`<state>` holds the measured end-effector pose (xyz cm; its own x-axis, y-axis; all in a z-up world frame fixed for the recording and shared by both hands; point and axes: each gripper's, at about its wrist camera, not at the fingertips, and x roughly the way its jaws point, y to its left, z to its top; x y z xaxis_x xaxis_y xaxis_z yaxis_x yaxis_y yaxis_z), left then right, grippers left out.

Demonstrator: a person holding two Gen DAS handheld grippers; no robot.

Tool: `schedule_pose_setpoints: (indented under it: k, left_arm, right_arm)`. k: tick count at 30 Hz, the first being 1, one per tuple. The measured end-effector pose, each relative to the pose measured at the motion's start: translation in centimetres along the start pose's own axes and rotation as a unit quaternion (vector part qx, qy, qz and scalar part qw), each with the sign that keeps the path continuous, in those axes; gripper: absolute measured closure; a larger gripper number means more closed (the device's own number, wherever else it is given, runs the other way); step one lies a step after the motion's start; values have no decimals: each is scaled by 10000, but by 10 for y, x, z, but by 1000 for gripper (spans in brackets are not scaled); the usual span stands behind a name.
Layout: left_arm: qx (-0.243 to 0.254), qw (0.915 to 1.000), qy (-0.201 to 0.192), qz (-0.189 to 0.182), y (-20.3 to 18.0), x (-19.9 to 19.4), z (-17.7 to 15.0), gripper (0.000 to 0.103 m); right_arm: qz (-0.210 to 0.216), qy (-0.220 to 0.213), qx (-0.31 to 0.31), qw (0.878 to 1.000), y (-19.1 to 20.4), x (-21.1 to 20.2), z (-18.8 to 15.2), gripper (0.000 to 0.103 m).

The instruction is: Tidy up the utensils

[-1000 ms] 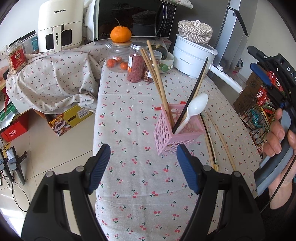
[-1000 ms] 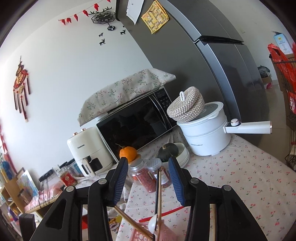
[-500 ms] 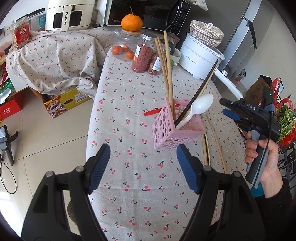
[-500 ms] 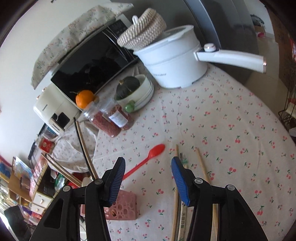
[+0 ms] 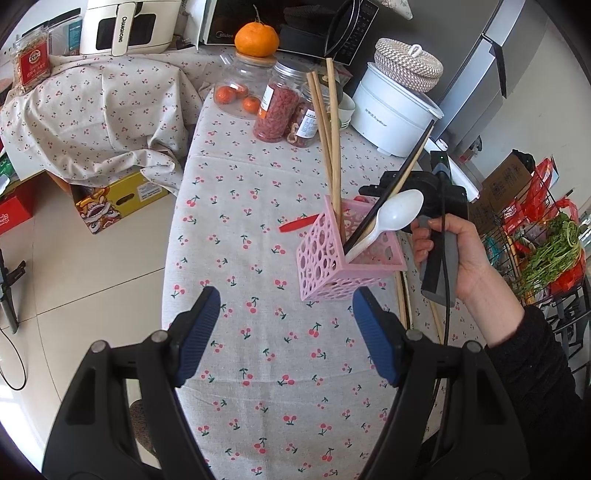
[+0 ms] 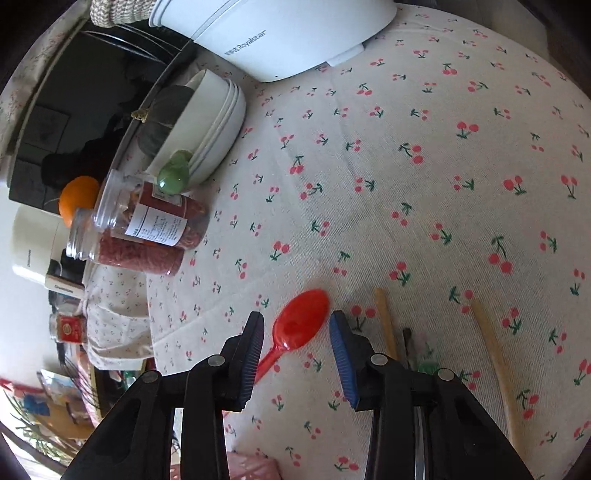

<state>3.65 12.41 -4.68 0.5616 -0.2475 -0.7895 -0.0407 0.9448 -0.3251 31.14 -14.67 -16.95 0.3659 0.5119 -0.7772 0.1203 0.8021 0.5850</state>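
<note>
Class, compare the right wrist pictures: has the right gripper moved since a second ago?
Yes. The right gripper has dropped from facing the white cooker to just above the tablecloth, its closing fingers bracketing the red spoon.

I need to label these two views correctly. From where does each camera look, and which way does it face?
Left wrist: sits on the left hand-held gripper, looks down along the table at the pink basket; its fingers and the person's right hand show.
Right wrist: sits on the right hand-held gripper, looks steeply down at the red spoon; its closing fingers show.
Shared: red spoon, basket, cherry tablecloth.
</note>
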Motion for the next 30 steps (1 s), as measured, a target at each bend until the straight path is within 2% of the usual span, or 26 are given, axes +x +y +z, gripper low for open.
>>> schedule_pose_setpoints:
  k: [3, 6, 11, 15, 19, 20, 21, 23, 25, 27, 29, 30]
  left_arm:
    - [-33, 10000, -20, -80, 0, -3, 0, 28]
    - [-33, 9999, -66, -114, -1, -6, 1, 28]
    - [-86, 9997, -131, -178, 1, -10, 3, 28]
    - [-109, 9996, -122, -208, 0, -9, 4, 28]
    - [-77, 9997, -109, -220, -2, -8, 4, 28]
    - [-74, 9997, -113, -221, -2, -9, 4, 28]
    - [-75, 9997, -112, -219, -2, -9, 4, 28]
    - [-96, 9997, -118, -208, -1, -9, 4, 28]
    - [-115, 9997, -126, -199, 1, -9, 4, 28]
    - [-140, 9996, -140, -207, 1, -10, 5, 28]
    - [-139, 9995, -156, -221, 0, -11, 5, 28]
    - [-131, 9995, -165, -225, 0, -11, 5, 28]
  right_arm:
    - [-181, -28, -386, 9991, 18, 10, 8, 67]
    - [-123, -100, -608, 9980, 25, 18, 15, 71]
    - [-552, -253, -1424, 9879, 41, 23, 13, 71]
    - [-1024, -356, -2330, 9664, 58, 29, -1, 70]
    - [-1276, -503, -2887, 9475, 65, 31, -13, 71]
    - [-1409, -546, -2988, 9423, 65, 31, -14, 72]
    - [-1604, -600, -3110, 9349, 64, 32, -13, 87]
    - [-1779, -733, -3331, 9231, 61, 31, -10, 89]
    - [-1847, -811, -3254, 9238, 49, 25, -1, 89]
    - [-1806, -761, -2940, 9355, 35, 15, 10, 87]
    - [-1237, -650, -2693, 9529, 23, -1, 14, 84]
    - [-897, -602, -2775, 9546, 23, -10, 14, 82]
